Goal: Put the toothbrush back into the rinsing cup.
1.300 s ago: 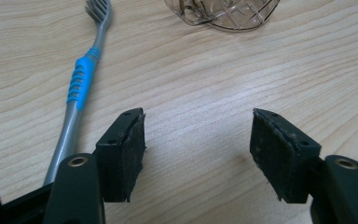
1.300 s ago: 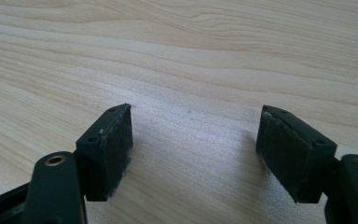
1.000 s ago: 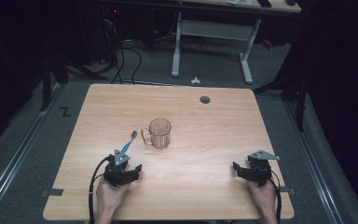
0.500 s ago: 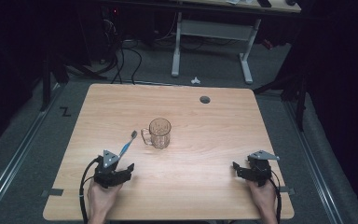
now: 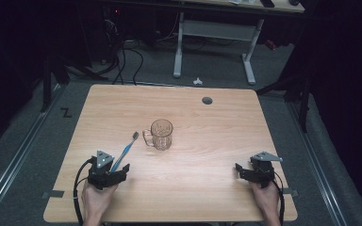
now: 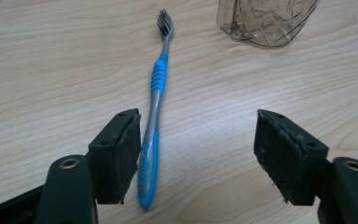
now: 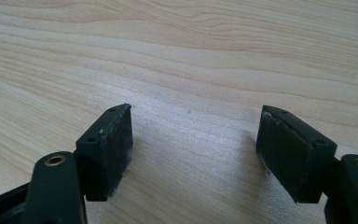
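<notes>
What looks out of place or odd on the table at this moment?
Nothing is spilled or broken. The toothbrush lies flat on the table beside the upright glass mug, not inside it.

Light wood-grain table [image 5: 217,141] with a round dark grommet [image 5: 207,100] near its far edge, standing on grey carpet floor [image 5: 23,160]. Beyond it, a white-framed desk [image 5: 212,33], with black cables [image 5: 127,56] trailing over the floor at left. A small white object [image 5: 197,81] lies on the carpet. Surroundings dark, lighting dim.
</notes>
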Demonstrator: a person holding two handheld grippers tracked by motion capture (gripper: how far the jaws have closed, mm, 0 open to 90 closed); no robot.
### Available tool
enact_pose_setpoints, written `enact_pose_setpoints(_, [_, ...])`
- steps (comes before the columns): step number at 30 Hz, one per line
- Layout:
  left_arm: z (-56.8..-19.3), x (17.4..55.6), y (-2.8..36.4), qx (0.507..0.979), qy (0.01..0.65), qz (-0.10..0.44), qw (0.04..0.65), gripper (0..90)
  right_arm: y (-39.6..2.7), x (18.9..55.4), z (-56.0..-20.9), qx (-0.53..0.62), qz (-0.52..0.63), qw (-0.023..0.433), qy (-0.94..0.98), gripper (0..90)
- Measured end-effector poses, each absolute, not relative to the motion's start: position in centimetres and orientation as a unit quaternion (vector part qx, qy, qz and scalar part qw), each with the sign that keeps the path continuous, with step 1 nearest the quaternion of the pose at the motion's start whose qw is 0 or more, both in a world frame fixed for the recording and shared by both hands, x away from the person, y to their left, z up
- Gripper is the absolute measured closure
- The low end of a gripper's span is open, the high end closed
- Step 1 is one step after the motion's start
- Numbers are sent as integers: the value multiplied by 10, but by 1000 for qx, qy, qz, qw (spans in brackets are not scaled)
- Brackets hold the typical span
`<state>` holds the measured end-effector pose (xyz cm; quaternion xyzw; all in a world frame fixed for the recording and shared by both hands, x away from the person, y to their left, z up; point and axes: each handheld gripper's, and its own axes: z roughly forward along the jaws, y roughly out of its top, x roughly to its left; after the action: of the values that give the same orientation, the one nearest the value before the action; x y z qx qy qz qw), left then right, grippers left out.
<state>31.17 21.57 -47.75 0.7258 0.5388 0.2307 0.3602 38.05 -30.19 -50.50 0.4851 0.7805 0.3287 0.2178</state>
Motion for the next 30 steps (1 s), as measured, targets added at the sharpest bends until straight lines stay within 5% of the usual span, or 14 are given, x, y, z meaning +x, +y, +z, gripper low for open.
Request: enact_pose_setpoints(30, [-461, 334, 234, 742, 538, 204, 344, 344, -302, 381, -505, 485, 329, 218, 781, 273])
